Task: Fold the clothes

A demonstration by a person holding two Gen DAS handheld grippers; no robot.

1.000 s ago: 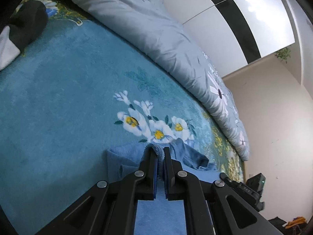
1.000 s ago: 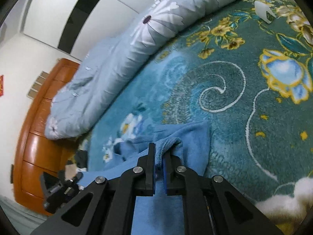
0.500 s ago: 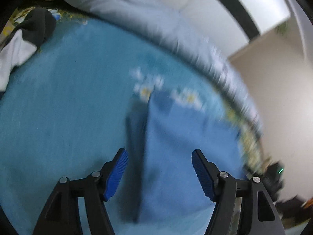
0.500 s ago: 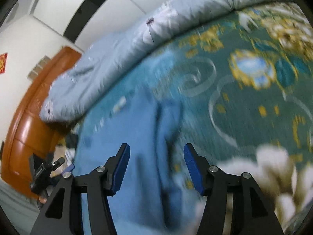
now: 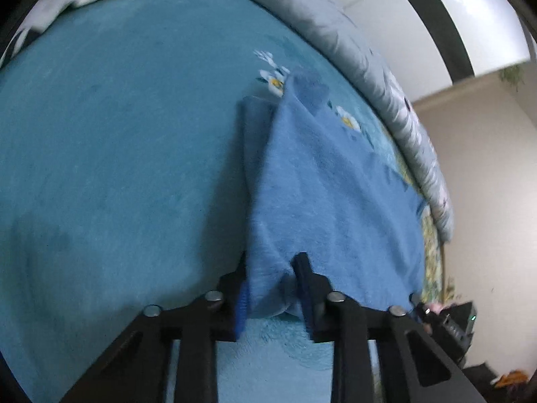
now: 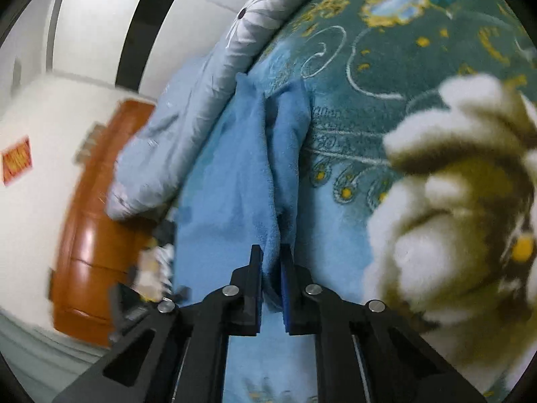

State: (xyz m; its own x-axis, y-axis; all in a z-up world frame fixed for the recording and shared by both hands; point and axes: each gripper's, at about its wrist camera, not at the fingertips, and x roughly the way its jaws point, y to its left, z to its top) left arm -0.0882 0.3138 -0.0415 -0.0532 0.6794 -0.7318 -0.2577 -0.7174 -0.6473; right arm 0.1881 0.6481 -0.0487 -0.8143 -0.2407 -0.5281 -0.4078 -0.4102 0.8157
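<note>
Two grippers, left gripper (image 5: 272, 275) and right gripper (image 6: 270, 265), each clamp one blue garment (image 5: 329, 194) on one blanket (image 5: 117, 134)

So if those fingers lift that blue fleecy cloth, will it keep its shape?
Probably not: the blue fleece garment already sags and creases between both grips, so it looks floppy. Its fuzzy pile suggests it's light and unlikely to slip from the fingers.

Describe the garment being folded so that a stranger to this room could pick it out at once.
Start at the teal floral blanket spread over the bed, beside the grey duvet. On it lies a blue fleece garment, its near edge between both grippers' fingers. It alone is plain mid-blue, without any pattern.
</note>
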